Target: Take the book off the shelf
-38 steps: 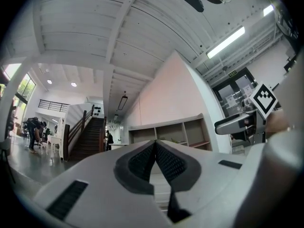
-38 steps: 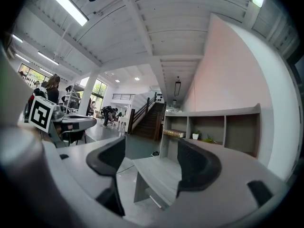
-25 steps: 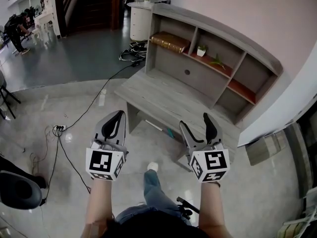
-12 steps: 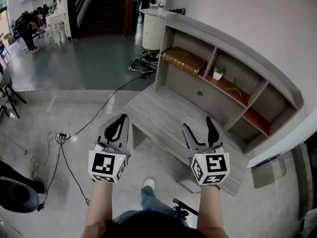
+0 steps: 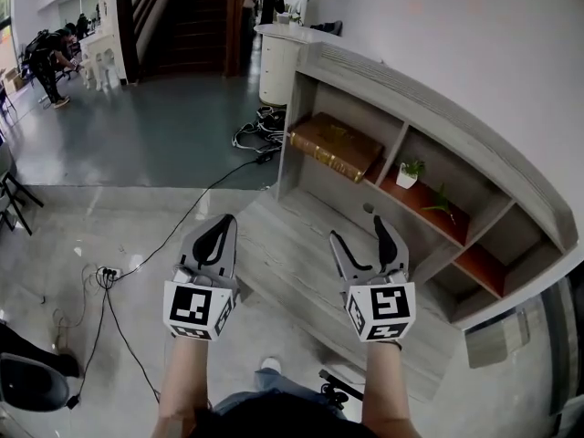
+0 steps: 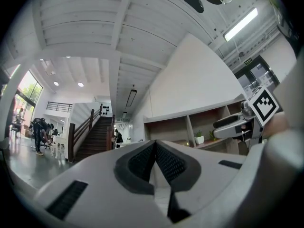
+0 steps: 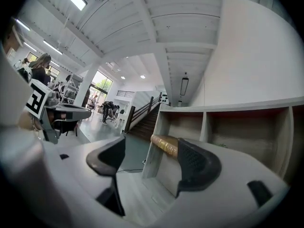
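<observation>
Open approach to book (image 5: 335, 146), gap above it; divider (image 5: 394, 156) close at right

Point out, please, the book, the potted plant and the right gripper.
book (image 5: 336, 146), head view, middle of its brown cover.
potted plant (image 5: 408, 179), head view, its white pot.
right gripper (image 5: 359, 231), head view, midway between its fingertips.

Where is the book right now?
In the head view, the brown book lies flat in the leftmost upper compartment of the shelf, right of centre. The next compartment to its right holds a small potted plant.
</observation>
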`<control>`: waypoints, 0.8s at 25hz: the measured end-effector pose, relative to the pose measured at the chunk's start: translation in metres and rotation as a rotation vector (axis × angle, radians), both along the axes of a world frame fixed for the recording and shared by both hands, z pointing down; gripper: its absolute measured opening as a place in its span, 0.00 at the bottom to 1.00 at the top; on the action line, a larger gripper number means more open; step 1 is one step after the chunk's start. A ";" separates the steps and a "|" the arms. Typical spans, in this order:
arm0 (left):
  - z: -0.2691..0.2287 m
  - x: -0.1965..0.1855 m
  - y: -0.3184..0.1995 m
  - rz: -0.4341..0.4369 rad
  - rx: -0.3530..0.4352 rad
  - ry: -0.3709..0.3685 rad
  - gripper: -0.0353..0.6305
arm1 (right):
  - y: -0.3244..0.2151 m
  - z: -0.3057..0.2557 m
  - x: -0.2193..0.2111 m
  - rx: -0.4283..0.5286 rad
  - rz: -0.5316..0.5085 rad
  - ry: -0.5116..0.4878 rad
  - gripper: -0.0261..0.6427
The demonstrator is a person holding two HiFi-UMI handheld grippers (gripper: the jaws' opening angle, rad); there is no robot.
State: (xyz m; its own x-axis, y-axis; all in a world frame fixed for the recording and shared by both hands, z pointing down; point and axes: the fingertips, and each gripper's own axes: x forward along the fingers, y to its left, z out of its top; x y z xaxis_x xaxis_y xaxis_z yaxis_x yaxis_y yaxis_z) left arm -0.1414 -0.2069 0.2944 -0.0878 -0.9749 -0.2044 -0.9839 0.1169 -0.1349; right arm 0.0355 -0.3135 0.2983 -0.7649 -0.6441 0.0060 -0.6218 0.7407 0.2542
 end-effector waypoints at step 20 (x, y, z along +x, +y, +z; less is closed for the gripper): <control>0.006 -0.009 -0.130 0.169 -0.027 -0.017 0.07 | -0.097 0.006 -0.048 0.108 0.065 0.183 0.57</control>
State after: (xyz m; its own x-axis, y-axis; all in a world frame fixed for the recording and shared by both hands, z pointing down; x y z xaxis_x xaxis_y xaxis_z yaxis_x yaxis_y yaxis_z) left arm -0.1506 -0.3370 0.3006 0.0814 -0.9806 -0.1785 -0.9868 -0.0541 -0.1528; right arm -0.0122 -0.4109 0.3040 -0.7142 -0.6965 0.0697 -0.6035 0.6631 0.4428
